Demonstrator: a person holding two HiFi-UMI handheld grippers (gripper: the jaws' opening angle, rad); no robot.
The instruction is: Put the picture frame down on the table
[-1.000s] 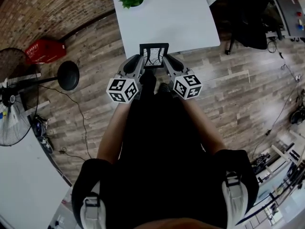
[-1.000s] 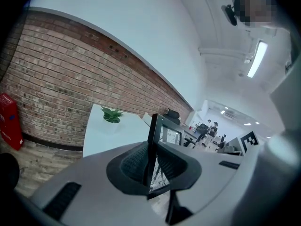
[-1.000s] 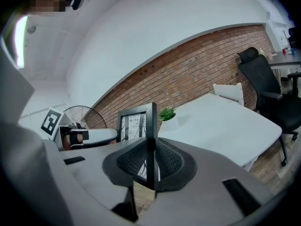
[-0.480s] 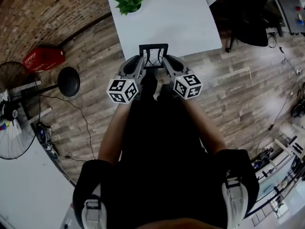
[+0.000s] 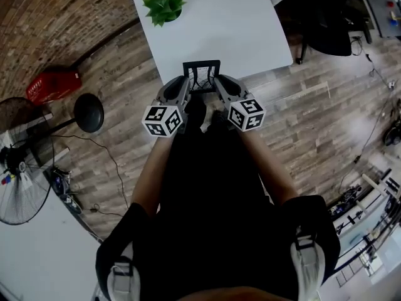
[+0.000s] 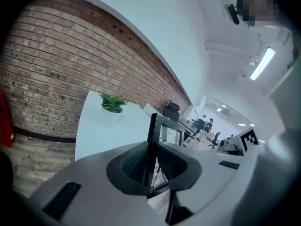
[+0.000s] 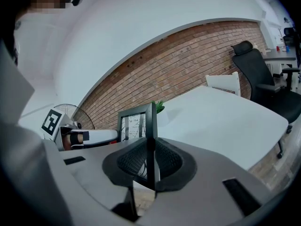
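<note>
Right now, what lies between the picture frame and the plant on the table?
Nothing: only bare white tabletop separates the picture frame and the plant, as the head view shows.

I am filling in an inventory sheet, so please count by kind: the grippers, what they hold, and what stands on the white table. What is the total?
picture frame: 1
grippers: 2, the left gripper and the right gripper, each shut on the picture frame
potted plant: 1
total: 4
</note>
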